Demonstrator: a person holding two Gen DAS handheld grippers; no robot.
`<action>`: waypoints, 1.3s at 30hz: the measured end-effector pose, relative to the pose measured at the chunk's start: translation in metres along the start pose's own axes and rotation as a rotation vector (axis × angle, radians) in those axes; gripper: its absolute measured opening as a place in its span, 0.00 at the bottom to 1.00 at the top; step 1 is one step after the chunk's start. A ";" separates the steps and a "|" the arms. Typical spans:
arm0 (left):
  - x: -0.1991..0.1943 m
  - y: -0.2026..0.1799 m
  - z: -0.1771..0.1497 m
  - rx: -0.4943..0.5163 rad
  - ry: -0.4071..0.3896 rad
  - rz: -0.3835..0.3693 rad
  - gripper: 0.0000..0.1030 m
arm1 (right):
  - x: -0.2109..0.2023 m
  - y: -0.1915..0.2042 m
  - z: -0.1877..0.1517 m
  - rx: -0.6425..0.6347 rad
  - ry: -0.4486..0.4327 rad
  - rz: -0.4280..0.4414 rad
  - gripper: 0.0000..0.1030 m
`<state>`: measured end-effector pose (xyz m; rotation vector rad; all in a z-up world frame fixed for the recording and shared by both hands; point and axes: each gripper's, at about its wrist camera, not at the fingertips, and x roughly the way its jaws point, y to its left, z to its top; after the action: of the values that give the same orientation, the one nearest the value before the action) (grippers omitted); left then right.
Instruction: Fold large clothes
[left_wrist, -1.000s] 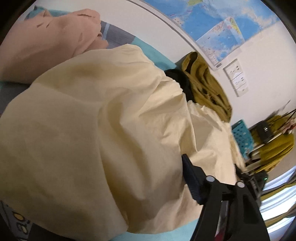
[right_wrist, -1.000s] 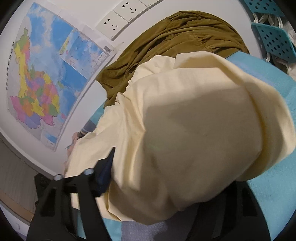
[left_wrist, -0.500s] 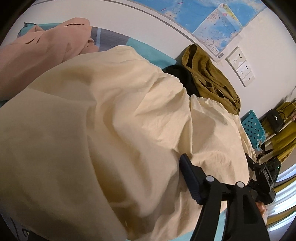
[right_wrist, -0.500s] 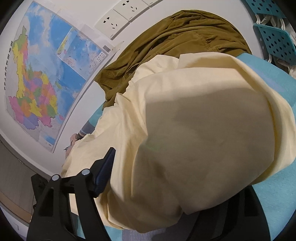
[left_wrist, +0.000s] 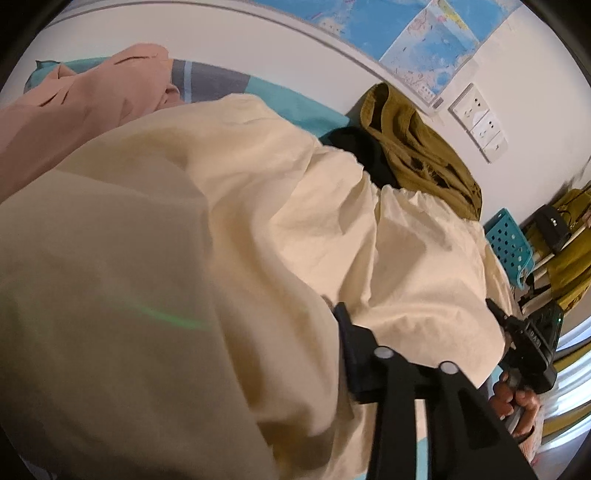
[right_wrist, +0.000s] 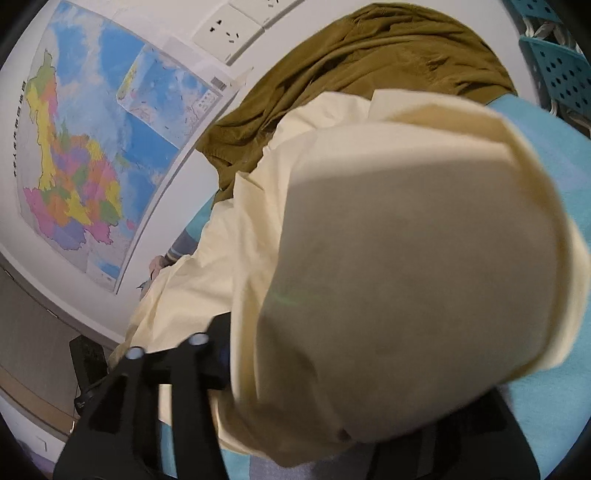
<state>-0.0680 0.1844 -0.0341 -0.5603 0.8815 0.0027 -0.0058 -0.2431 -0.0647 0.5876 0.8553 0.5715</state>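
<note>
Left wrist view: cream garment (left_wrist: 229, 229) fills most of the frame, heaped on the teal bed cover (left_wrist: 284, 99), draped over the left gripper (left_wrist: 295, 350); only one black finger (left_wrist: 347, 343) shows, the other is under the cloth. Jaws closing with cloth between them, whether the pads press it can't tell. Pink garment (left_wrist: 81, 114) behind at left, olive garment (left_wrist: 417, 151) against the wall under the map (left_wrist: 424, 40). Right gripper (left_wrist: 524, 343) and hand (left_wrist: 513, 402) at the cloth's far edge. Right wrist view: same cream garment (right_wrist: 406, 258) hangs over the right gripper (right_wrist: 314, 369), one finger (right_wrist: 218, 354) visible, jaws closing around cloth, clamp can't tell.
</note>
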 end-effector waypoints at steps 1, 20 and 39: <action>0.001 0.001 0.000 -0.004 0.002 -0.006 0.42 | 0.002 0.002 0.000 -0.004 -0.001 -0.007 0.57; -0.045 -0.026 0.027 0.125 -0.039 -0.050 0.15 | -0.053 0.096 0.021 -0.290 -0.138 -0.007 0.14; -0.204 0.022 0.129 0.207 -0.381 0.105 0.13 | -0.014 0.282 0.078 -0.510 -0.213 0.340 0.12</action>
<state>-0.1106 0.3089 0.1692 -0.3046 0.5300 0.1087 -0.0125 -0.0732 0.1738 0.3159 0.3818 0.9803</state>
